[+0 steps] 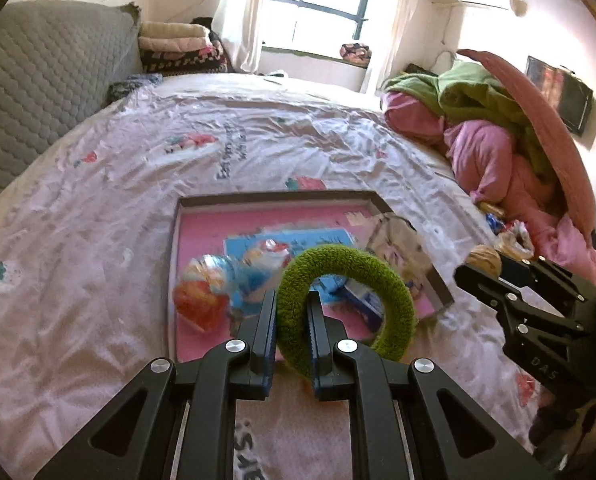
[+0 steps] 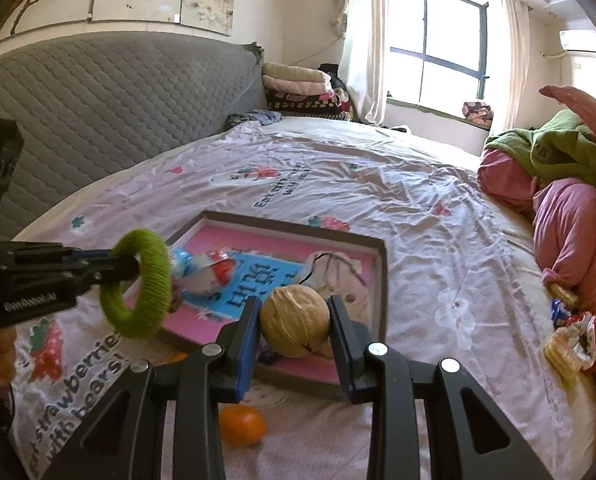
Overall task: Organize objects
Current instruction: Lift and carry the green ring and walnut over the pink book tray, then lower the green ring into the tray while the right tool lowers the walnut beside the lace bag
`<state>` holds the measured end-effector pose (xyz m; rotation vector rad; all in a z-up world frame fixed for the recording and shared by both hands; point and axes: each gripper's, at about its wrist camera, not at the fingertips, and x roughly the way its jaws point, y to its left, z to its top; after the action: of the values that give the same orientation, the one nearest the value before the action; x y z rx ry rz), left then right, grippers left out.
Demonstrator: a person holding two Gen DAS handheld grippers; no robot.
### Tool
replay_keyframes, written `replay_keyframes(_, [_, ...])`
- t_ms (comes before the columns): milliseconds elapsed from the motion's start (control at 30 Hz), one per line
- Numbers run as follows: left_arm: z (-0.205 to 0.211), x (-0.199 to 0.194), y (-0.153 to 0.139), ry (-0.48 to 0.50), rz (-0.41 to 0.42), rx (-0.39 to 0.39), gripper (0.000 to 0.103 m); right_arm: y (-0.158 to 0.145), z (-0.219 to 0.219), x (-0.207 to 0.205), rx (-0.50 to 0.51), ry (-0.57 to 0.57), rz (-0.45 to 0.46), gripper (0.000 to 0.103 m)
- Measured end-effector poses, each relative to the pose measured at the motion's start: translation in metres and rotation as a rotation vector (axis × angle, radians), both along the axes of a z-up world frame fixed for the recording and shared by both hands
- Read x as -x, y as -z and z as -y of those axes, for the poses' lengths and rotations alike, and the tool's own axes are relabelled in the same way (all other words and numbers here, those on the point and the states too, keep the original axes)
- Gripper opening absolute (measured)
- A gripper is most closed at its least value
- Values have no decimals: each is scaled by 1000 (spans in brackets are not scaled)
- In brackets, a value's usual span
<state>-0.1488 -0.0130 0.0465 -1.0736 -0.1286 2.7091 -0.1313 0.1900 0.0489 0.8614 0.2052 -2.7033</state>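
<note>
My left gripper [image 1: 292, 300] is shut on a fuzzy green ring [image 1: 382, 280] and holds it above the near edge of a shallow pink-lined tray [image 1: 274, 199] on the bed. My right gripper [image 2: 294, 308] is shut on a tan walnut [image 2: 294, 320] and holds it over the tray's near right part [image 2: 380, 280]. The ring [image 2: 154, 280] and the left gripper [image 2: 132, 268] also show at the left of the right wrist view. In the tray lie a blue card [image 1: 298, 240], wrapped snack packets [image 1: 206, 292] and a pale pouch [image 2: 338, 268].
An orange tangerine [image 2: 242, 424] lies on the sheet in front of the tray. Snack wrappers [image 2: 570, 340] lie by a heap of pink and green bedding [image 2: 570, 208] at the right. A grey quilted headboard [image 2: 98, 100] is at the left.
</note>
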Motion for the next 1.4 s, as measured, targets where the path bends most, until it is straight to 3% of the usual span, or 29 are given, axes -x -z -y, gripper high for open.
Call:
replay_keyframes(233, [-2,21,0,-9,-23,-3,13,9,-8,21,-16,24,11,34])
replay_keyframes(500, [-10,37,20,-8,5,12,13,19,-13,36,-28,27,26,34])
replay_keyframes(1400, [-32,54,63,12,56,80,13,72,-16,61,-90,60,135,34])
